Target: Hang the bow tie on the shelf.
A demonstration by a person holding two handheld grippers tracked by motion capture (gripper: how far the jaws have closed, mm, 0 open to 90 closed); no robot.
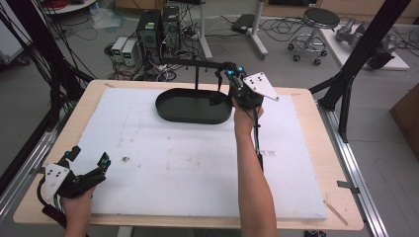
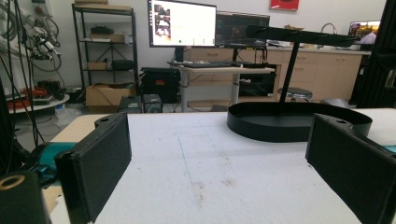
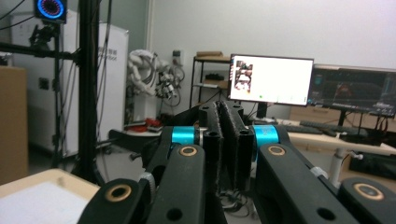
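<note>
A black oval tray (image 1: 168, 111) sits at the far middle of the white foam board (image 1: 188, 163), with a thin post and a horizontal bar (image 1: 192, 64) rising from it. My right gripper (image 1: 233, 71) is lifted at the bar's right end, above the tray's right side, jaws pressed together (image 3: 227, 140). A dark thin loop (image 1: 218, 86) hangs beside it; I cannot tell what it is. My left gripper (image 1: 90, 155) rests open at the board's near left corner. In the left gripper view its wide-apart jaws (image 2: 219, 172) frame bare board, with the tray (image 2: 299, 123) and bar (image 2: 299, 35) beyond.
The board lies on a wooden table (image 1: 316, 148) with black frame posts (image 1: 346, 103) at its right and left. Computers (image 1: 158, 29), cables and a stool (image 1: 316, 24) stand on the floor behind. A small dark speck (image 1: 126, 159) lies on the board.
</note>
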